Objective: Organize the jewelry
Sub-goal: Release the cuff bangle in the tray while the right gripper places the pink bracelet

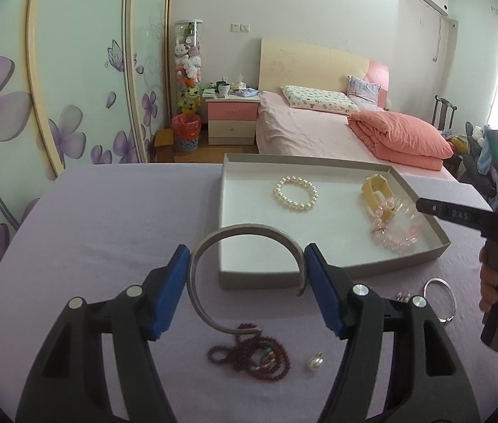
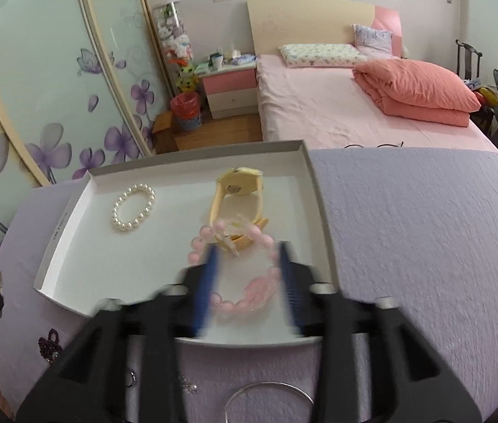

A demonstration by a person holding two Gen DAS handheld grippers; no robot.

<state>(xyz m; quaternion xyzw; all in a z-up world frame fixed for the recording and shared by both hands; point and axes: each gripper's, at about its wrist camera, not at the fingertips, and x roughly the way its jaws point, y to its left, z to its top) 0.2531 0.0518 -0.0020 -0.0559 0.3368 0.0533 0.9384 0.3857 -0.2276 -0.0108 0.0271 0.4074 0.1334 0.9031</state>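
My left gripper [image 1: 247, 264] is shut on a grey open cuff bangle [image 1: 238, 230] and holds it above the near edge of the grey tray [image 1: 234, 280]. The tray holds a pearl bracelet [image 1: 295, 193], a cream watch [image 1: 375, 190] and a pink bead bracelet [image 1: 395, 227]. My right gripper [image 2: 249, 264] is open and blurred above the pink bead bracelet [image 2: 241, 303], empty. The tray [image 2: 72, 211], pearl bracelet [image 2: 133, 208] and watch [image 2: 238, 194] show in the right wrist view too.
On the lilac cloth [image 1: 90, 229] near me lie a dark red bead necklace [image 1: 249, 352], a pearl pendant [image 1: 314, 362], small earrings [image 1: 403, 296] and a thin silver bangle [image 1: 441, 294]. The silver bangle [image 2: 266, 398] and a ring [image 2: 130, 377] lie below the right gripper. A bed [image 1: 319, 130] stands behind.
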